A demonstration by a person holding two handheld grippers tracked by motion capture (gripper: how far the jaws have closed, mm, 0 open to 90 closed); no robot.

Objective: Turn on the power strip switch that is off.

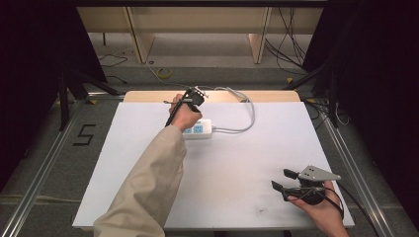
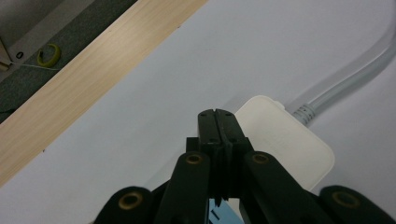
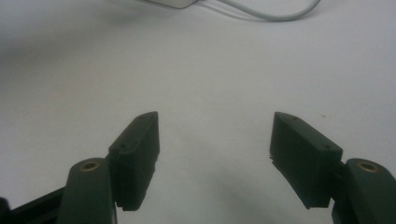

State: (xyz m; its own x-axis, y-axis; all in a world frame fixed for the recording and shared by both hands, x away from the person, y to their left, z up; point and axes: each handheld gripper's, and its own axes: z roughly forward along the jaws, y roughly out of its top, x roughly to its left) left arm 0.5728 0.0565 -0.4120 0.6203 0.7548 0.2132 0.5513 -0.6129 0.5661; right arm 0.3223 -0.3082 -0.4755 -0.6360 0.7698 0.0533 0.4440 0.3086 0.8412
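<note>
At the far edge of the worktop [image 1: 148,197], left of centre, the left hand-held gripper [image 1: 191,97] sits over the power strip [image 1: 198,129], jaws pressed together with nothing between them. In the left gripper view the closed tips [image 2: 217,122] hang just over the strip's [image 2: 285,140] end corner, beside where its cable [image 2: 345,77] leaves; can't tell if they touch the casing. The strip is white with blue sockets and lies flat, near the far edge. The cable loops right and back toward the far edge, ending at a plug [image 1: 240,95] on the wood strip [image 1: 267,96] there. A beige sleeve [image 1: 148,182] runs in from the near edge to the left hand [image 1: 184,117].

Near right corner: right hand-held gripper [image 1: 281,180] held low over the bare sheet, jaws wide apart, empty. The right gripper view shows both pads [image 3: 137,149] clear of the surface, with the cable [image 3: 271,14] far ahead. Right hand [image 1: 323,207] grips it from the near side, well apart from the strip.
</note>
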